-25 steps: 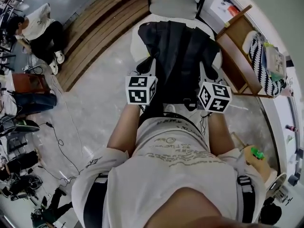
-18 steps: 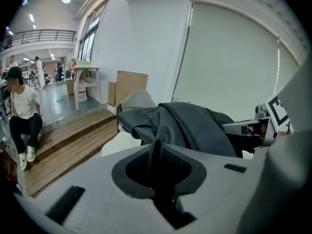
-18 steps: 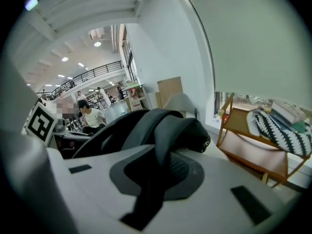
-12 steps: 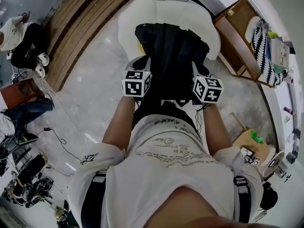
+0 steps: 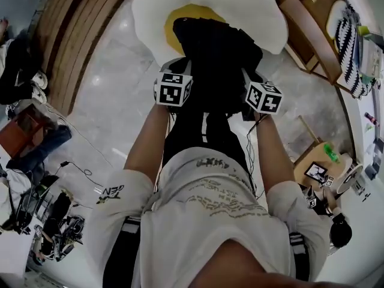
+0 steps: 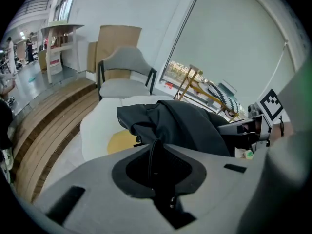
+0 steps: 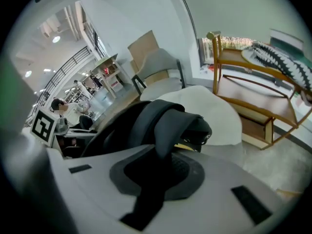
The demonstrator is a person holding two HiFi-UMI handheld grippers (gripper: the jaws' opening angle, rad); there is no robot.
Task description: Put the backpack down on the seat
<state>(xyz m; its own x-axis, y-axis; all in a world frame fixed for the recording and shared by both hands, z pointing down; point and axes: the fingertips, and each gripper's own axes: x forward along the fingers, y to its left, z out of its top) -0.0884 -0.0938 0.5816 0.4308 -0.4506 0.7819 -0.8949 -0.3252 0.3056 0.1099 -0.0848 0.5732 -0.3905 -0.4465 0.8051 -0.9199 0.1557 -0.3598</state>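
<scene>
A black backpack (image 5: 216, 59) hangs between my two grippers, over the near edge of a white egg-shaped seat (image 5: 150, 11) with a yellow middle (image 5: 183, 17). My left gripper (image 5: 179, 71) is shut on a thin black strap (image 6: 155, 152) at the bag's left side. On the right side, my right gripper (image 5: 251, 80) is shut on a wide padded shoulder strap (image 7: 168, 135). In the left gripper view the backpack (image 6: 180, 123) bulges above the seat (image 6: 97, 126). In the right gripper view the backpack (image 7: 141, 121) hides much of the seat (image 7: 217, 111). Whether the bag touches the cushion cannot be made out.
A grey chair (image 6: 124, 77) stands just behind the seat. A wooden rack (image 5: 312, 35) with a striped cushion is to the right, and a wooden stepped platform (image 5: 78, 35) to the left. A seated person (image 5: 18, 71), bags and cables lie on the floor at left.
Both grippers have carried the backpack forward, and it now hangs over the egg-shaped seat's yellow middle. The grips on the straps are unchanged.
</scene>
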